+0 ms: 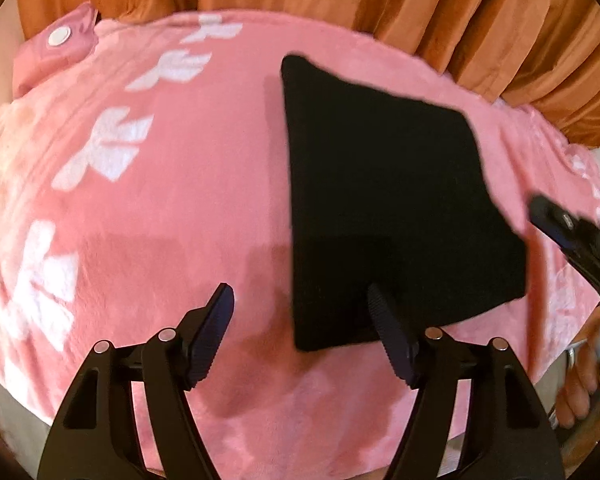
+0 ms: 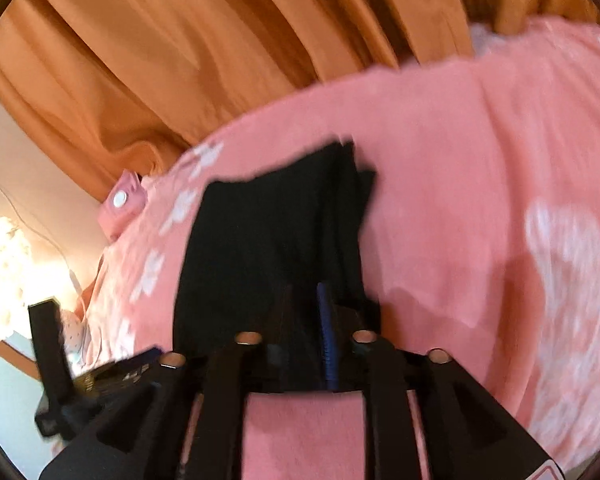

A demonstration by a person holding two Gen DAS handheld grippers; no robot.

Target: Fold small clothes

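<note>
Black folded garment (image 1: 388, 200) lies on the pink blanket (image 1: 180, 208), just ahead of my left tool (image 1: 300, 308), which is released. My right tool (image 2: 304, 304) seems clenched on its near edge. Soft, light, limp; I would grasp corners

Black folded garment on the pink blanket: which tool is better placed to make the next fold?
Probably the right tool: it looks shut on the near edge of the black folded garment, ready to carry it over. The left tool is open, holding nothing, one finger over the garment's near-left corner.
</note>
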